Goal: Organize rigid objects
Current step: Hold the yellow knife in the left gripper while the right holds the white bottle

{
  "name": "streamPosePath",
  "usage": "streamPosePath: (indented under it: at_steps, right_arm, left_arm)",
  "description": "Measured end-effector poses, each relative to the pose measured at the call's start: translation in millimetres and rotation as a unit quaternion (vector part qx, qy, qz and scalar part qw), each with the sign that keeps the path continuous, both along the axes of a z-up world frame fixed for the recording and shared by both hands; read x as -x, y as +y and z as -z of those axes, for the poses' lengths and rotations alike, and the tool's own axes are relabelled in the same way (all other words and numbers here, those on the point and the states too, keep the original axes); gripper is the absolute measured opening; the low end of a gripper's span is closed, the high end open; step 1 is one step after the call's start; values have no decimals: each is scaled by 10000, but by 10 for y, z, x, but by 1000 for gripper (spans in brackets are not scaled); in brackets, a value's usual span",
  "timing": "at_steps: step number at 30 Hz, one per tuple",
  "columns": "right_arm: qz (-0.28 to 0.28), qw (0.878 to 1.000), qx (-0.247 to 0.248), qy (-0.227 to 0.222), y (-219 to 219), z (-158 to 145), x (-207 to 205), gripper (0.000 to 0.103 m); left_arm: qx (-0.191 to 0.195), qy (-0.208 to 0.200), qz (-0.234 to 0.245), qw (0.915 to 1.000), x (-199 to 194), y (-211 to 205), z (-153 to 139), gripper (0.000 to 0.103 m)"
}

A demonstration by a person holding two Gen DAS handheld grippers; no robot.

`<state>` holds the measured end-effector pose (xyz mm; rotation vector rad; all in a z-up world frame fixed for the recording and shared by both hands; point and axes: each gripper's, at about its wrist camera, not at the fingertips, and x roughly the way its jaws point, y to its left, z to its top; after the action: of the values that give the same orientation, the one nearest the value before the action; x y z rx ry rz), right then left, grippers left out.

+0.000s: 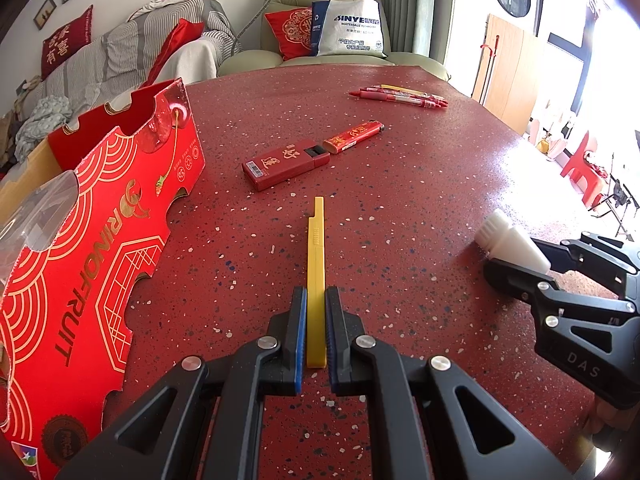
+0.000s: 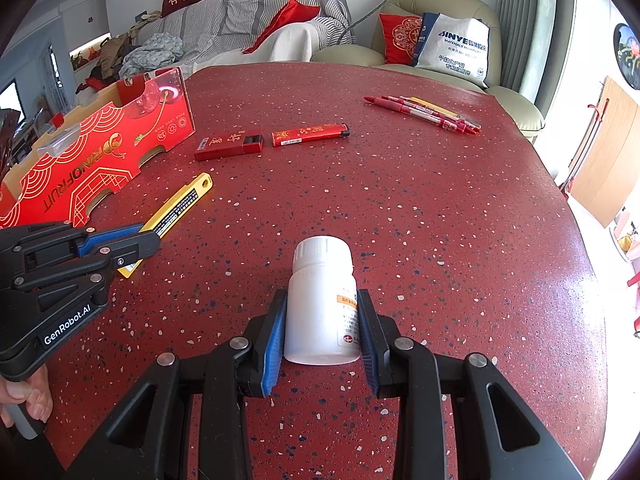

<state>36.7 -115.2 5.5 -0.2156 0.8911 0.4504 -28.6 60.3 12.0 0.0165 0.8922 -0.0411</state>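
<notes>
Holding: both tongs are closed on an item, so the pick-up step looks done and the carry to the box is in hand.
Fruit box [image 1: 92,216]: red RINOFRUIT carton at the far left of the surface, open at the top, scalloped cardboard rim tilted toward the middle; the likely place for the items.
Left tongs [image 1: 316,300]: blue pads pinched nearly together on the rear part of the yellow utility knife [image 1: 316,264], which points straight ahead, low over the surface.
Red case [image 1: 280,164]: lies beyond the knife, end to end with the red lighter [image 1: 354,136], the two touching or nearly so.
Red pens [image 1: 400,96]: small bundle near the far edge, well apart from both tongs.
Right tongs [image 2: 322,320]: spread moderately, pads pressed on both sides of the white pill bottle [image 2: 322,300], cap pointing away.
Next move: I judge each load must rise above the box rim, then swing left.
Room: open surface between the tongs; the right edge lies close beside the bottle.
</notes>
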Motion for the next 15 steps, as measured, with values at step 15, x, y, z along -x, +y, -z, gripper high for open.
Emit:
streamPosePath:
  at_steps: [15]
  right_arm:
    - [-145,9999,59,65,26,-6,112,34]
  left_arm:
    - [167,-31,50,9998,316,9,-13,9]
